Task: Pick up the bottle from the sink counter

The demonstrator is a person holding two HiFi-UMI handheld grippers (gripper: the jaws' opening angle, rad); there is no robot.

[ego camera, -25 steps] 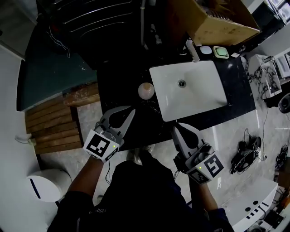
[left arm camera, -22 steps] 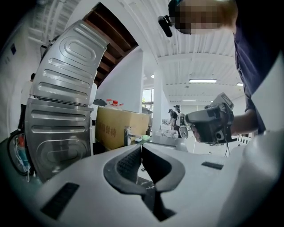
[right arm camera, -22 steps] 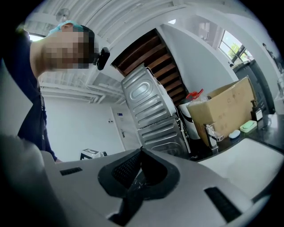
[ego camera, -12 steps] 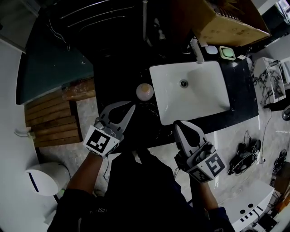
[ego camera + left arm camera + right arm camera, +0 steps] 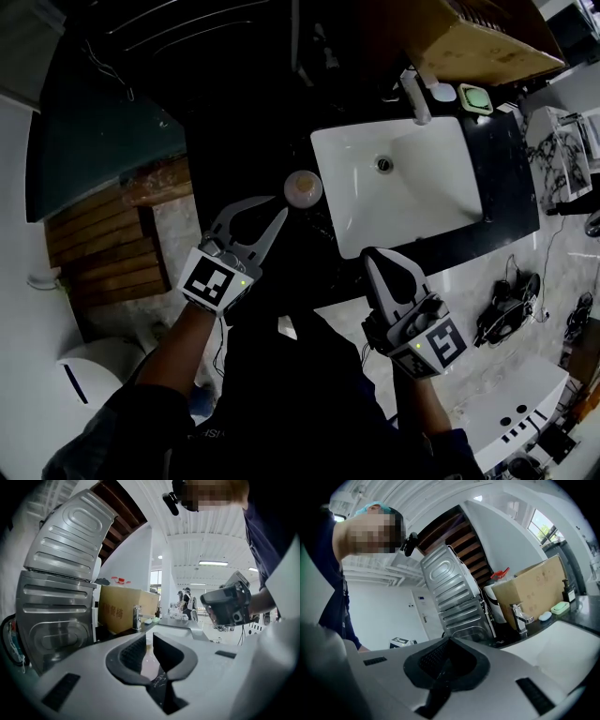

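The bottle [image 5: 303, 188] shows from above as a round pale cap on the black counter [image 5: 239, 155], left of the white sink [image 5: 327, 153]. My left gripper [image 5: 278, 210] points at it from the front, its tips a short way from the cap. Its jaws have just been opening and stand slightly apart with nothing between them; the left gripper view shows the narrow gap of the left gripper [image 5: 149, 643]. My right gripper [image 5: 368, 255] is shut and empty at the counter's front edge below the sink. The right gripper view shows the pads of the right gripper [image 5: 448, 643] meeting.
A cardboard box [image 5: 473, 42], a faucet [image 5: 415, 98] and a green soap dish [image 5: 476, 97] sit behind the sink. A ribbed metal appliance [image 5: 58, 597] stands at the left. Wooden slats [image 5: 103, 253] lie on the floor to the left.
The left gripper has moved forward toward the bottle and its jaws have parted from shut. The right gripper has shifted only slightly.
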